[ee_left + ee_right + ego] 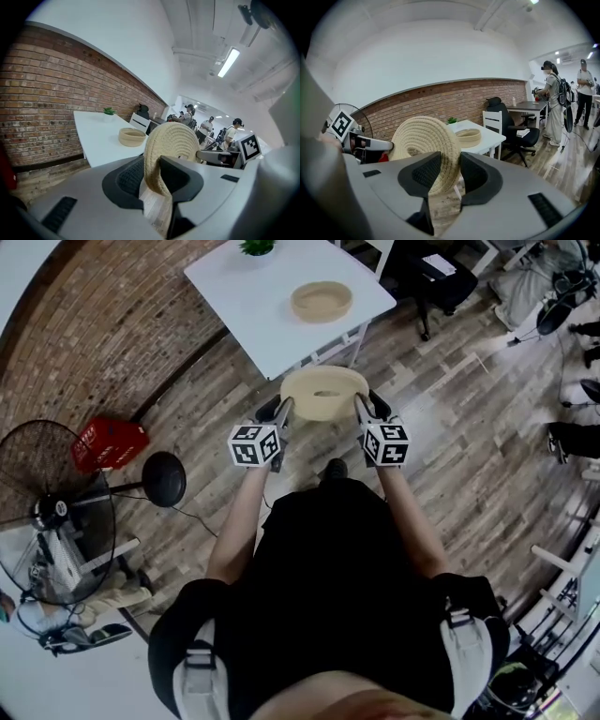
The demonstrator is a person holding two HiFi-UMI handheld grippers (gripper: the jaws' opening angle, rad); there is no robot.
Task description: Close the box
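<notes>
You hold lid [323, 393] betw. both grippers: L gripper [284, 411] jaws clamped on one rim edge, R gripper [362, 409] jaws on opposite edge. Ahead of jaws: box [322, 302] on tabletop [246, 298]. Lid woven, prob. light, floppy; grip rim only.

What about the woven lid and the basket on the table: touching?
Apart. Head view shows the lid held short of the table, bare tabletop between it and the basket.

Black top [328, 549]; pale shoulder straps [194, 664]; grey hand-held grippers [284, 409] [362, 403]; black-and-white marker cubes [255, 444]
</notes>
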